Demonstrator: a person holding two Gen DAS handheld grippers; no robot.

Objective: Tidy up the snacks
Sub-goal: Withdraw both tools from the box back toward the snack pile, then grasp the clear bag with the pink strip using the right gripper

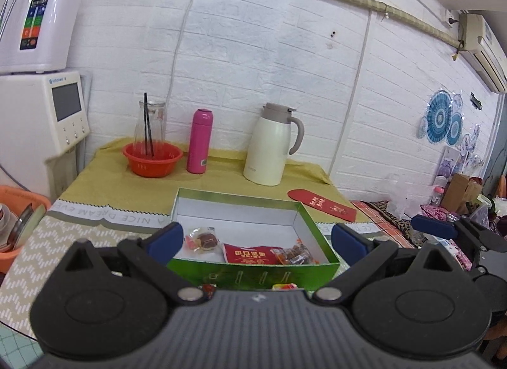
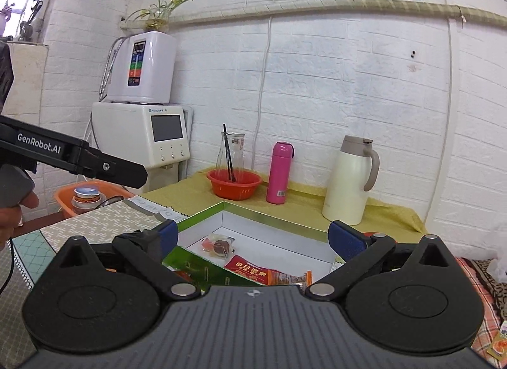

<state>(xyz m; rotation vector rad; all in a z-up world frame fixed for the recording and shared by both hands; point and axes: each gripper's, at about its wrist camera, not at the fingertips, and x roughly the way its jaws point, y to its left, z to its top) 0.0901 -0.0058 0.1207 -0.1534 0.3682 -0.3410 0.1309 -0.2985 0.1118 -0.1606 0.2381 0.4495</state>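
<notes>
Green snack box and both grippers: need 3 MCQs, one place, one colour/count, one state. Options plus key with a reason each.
1. Where does the red snack packet lie?
A. In the orange basin
B. Inside the green box, near its front wall
C. On the red envelope

2. What colour is the slim bottle between the orange basin and the cream jug?
A. Pink
B. Blue
C. Black

3. How does the left gripper stand?
A. Shut on a packet
B. Open, holding nothing
C. Shut, empty

Key: B, the packet rests on the box's white floor by the front wall; A, the bottle is plainly pink; B, its blue pads sit wide apart with nothing between.
</notes>
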